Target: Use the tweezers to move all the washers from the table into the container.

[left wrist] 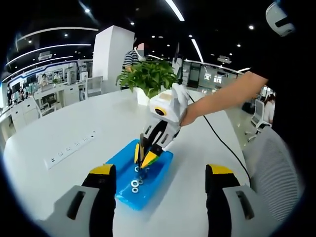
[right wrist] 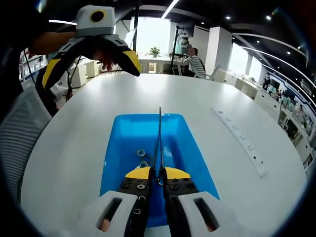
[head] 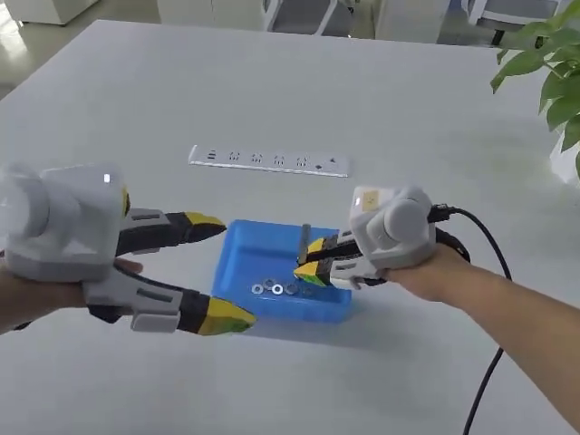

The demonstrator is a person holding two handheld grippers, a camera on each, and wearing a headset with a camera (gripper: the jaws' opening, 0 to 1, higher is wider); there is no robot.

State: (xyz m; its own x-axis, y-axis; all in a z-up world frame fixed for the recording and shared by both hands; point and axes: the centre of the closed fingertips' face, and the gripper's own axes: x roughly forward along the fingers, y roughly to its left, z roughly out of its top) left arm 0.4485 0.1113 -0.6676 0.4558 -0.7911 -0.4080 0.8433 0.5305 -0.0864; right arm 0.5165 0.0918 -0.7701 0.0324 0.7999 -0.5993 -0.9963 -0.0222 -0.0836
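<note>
The right gripper (right wrist: 158,173) has its jaws clenched on the tweezers (right wrist: 159,143), which reach out over the blue tray (head: 263,249). The tray lies nearer the person's edge of the surface (head: 272,91) than its far edge. A small cluster of washers (head: 275,289) lies inside the tray by its near wall, just beside the right gripper. The left gripper (head: 222,272) hovers at the tray's left end, jaws spread wide and holding nothing. This looks like the drop-off step, or the task's close. Whether the tweezer tips hold a washer is too fine to tell. Next comes a scan of the surface for strays and, if any remain, a light pinch at the rim.
</note>
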